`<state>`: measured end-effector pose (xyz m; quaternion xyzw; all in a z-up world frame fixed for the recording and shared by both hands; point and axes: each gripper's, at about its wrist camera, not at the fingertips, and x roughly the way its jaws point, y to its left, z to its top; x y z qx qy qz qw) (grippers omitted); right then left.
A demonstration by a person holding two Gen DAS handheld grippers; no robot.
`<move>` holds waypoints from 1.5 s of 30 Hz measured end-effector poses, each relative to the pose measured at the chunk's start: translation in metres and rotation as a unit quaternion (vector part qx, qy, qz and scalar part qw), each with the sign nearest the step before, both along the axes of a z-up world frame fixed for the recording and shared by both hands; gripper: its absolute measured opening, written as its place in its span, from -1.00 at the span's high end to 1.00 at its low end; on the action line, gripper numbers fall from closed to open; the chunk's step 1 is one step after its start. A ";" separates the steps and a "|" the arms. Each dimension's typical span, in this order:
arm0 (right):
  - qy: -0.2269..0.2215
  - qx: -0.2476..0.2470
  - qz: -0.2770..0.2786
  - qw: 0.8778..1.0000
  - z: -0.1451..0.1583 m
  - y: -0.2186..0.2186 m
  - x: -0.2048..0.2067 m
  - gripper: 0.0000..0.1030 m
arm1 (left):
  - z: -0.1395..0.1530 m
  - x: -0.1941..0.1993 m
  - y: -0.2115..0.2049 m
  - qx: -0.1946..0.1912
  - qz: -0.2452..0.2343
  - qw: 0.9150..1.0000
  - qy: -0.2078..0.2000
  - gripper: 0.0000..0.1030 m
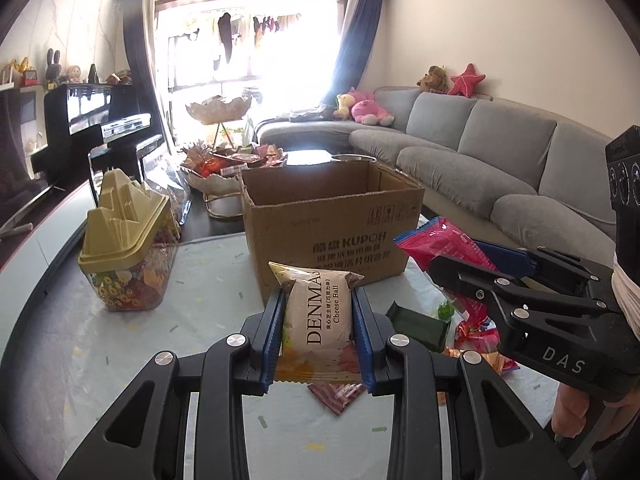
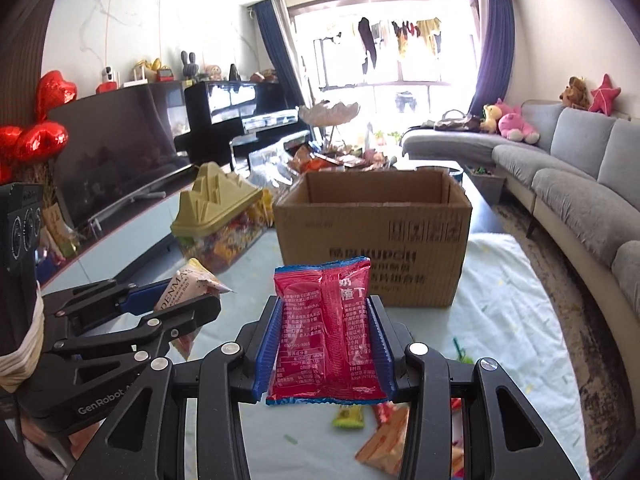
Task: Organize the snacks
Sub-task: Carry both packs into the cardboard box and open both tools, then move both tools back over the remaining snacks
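- The cardboard box (image 2: 372,240), centre of the right wrist frame, stands open-topped on the tabletop (image 2: 500,292); I cannot see inside it.
- My right gripper (image 2: 324,344) is closed on the red snack packet (image 2: 324,328) across its middle; it looks light, crinkly and slippery.
- My left gripper (image 1: 318,336) pinches the cheese ball packet (image 1: 320,312) by its sides; puffy and crushable, I judge.
- Loose wrappers (image 2: 380,440) at the lower edge are cut off by the fingers.
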<state>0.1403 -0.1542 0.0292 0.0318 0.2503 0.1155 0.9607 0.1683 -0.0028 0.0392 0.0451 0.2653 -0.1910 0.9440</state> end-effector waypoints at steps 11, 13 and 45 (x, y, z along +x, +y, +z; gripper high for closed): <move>-0.033 -0.001 -0.009 0.999 0.036 -0.013 0.044 0.17 | 0.036 0.059 -0.010 -0.008 0.013 1.000 -0.017 0.37; -0.034 -0.002 -0.009 0.999 0.043 -0.017 0.058 0.17 | 0.040 0.072 -0.012 -0.007 0.016 1.000 -0.015 0.37; 0.054 -0.014 -0.064 0.996 0.040 -0.063 0.187 -0.21 | 0.041 0.179 -0.047 0.052 0.053 0.997 0.033 -0.67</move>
